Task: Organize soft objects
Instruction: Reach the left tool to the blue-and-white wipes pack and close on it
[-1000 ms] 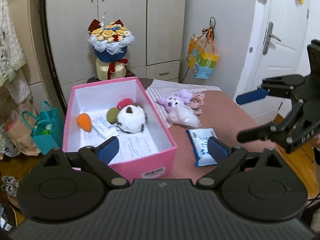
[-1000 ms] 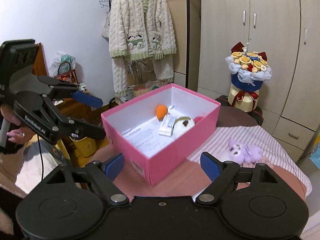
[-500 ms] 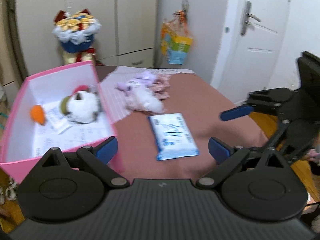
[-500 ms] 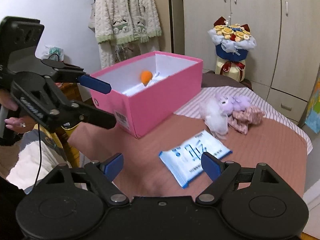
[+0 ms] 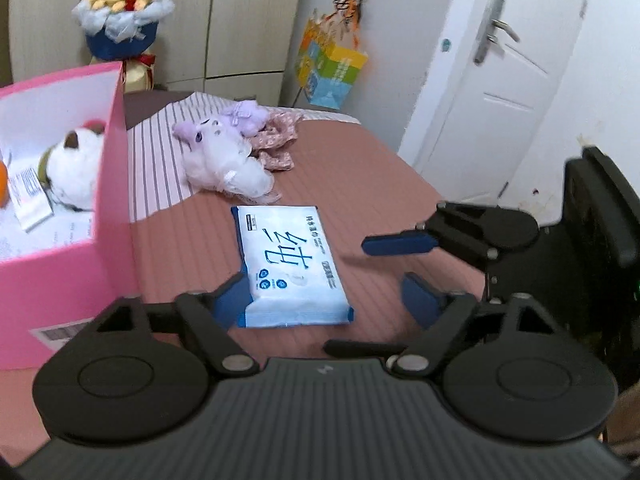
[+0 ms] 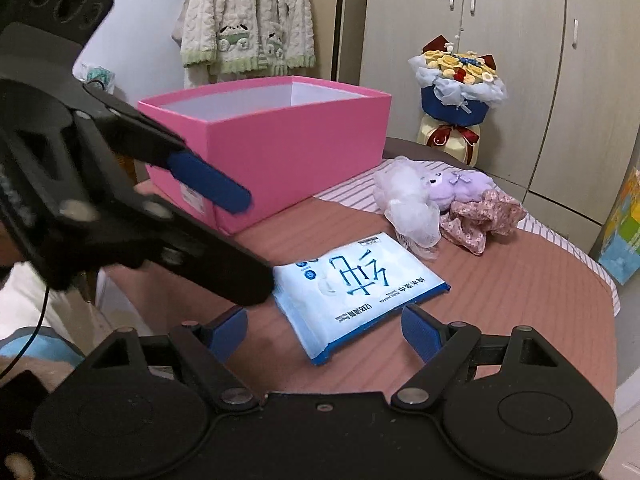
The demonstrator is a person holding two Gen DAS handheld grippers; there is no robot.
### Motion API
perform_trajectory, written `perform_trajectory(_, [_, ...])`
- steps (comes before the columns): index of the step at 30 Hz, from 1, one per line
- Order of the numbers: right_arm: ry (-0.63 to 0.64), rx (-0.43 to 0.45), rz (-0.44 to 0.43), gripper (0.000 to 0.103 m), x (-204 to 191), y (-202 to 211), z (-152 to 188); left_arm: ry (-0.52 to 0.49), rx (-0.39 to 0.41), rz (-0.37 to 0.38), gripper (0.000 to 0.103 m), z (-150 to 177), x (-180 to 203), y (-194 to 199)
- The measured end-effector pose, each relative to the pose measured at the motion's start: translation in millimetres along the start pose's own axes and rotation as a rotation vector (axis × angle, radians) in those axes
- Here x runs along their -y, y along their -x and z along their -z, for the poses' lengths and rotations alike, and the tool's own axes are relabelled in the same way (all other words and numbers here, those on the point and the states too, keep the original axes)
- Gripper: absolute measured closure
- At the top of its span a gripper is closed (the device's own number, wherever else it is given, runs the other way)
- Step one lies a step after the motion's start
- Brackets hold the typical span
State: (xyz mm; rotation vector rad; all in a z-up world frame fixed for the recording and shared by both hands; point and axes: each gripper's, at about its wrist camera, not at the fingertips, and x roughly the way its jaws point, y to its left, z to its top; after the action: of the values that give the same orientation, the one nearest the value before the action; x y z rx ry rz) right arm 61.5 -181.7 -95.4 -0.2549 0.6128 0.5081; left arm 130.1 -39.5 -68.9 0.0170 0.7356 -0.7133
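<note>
Left wrist: left gripper (image 5: 326, 300), jaws narrowing but apart, straddles the wipes (image 5: 290, 268); beyond, plush (image 5: 224, 160) unboxed; right gripper (image 6: 324, 330) apart.

Both tools are showing the same build: the left gripper (image 5: 328, 300) and the right gripper (image 6: 324, 330) are made of matte black plastic, each carrying two blue ribbed pads (image 5: 418, 300) on angular linkage arms with triangular cut-outs. Silver pivot screws are glinting beside round black discs, and a ridged grey plate is sitting between those discs. A thin black cable (image 6: 28, 336) is trailing over a pale sleeve (image 6: 24, 300).
</note>
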Motion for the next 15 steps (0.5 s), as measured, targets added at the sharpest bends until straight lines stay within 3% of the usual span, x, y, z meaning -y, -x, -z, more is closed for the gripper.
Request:
perform_trajectory(6, [-0.094,0.065,0.028,0.016,10.3,-21.7,12.8,0.021,0.039,-0.093,0.027,1.8,-9.0,-31.4])
perform_trajectory(8, [-0.101,0.086,0.043,0.016,12.8,-27.2,15.2,0.042,0.028,-0.095,0.027,1.5,-14.5,-40.0])
perform_trajectory(12, [-0.135,0.101,0.019,0.016,18.3,-36.0,18.7,0.079,0.011,-0.095,0.040,1.0,-21.6,-51.7])
perform_trajectory(15, [-0.162,0.112,0.005,0.016,20.1,-38.5,21.2,0.096,0.005,-0.091,0.041,3.0,-23.7,-56.7])
